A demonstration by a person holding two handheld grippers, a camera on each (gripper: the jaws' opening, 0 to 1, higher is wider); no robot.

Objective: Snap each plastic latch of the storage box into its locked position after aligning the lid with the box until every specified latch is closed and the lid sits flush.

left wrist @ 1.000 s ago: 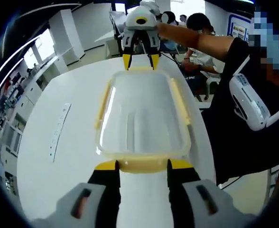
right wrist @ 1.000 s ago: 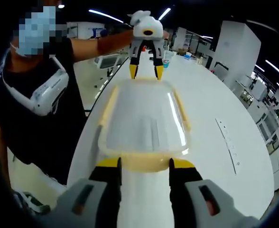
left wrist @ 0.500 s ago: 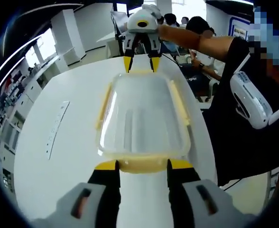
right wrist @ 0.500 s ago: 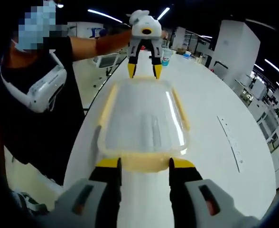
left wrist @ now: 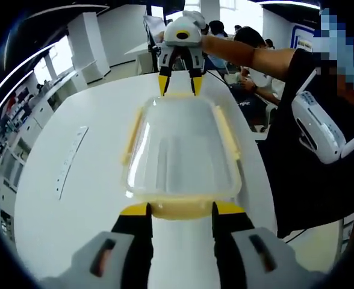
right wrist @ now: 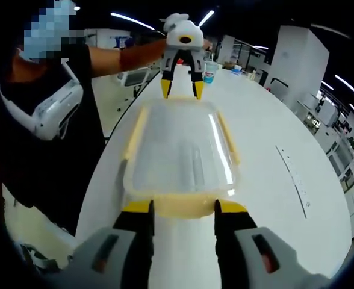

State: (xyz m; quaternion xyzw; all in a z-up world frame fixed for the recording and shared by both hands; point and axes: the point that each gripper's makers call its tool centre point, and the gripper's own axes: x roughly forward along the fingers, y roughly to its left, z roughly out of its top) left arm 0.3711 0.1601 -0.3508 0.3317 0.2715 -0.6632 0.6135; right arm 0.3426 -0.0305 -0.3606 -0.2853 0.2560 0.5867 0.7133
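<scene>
A clear storage box with a yellow-rimmed lid lies lengthwise on the white table. Its near yellow end latch sits between the jaws of my left gripper, which is open. At the far end, my right gripper points its yellow tips down at the other end latch. In the right gripper view the same box is seen from the opposite end. There my right gripper straddles its end latch, open, and the left gripper hangs at the far end. Yellow side latches run along both long sides.
A white power strip lies flat on the table beside the box, also the power strip. A person in black with a white device on the chest stands at the table's edge. A cup stands far back.
Both views have shifted slightly with the hands. Each gripper stays at its own end of the box, jaws apart, and the box has not moved.
</scene>
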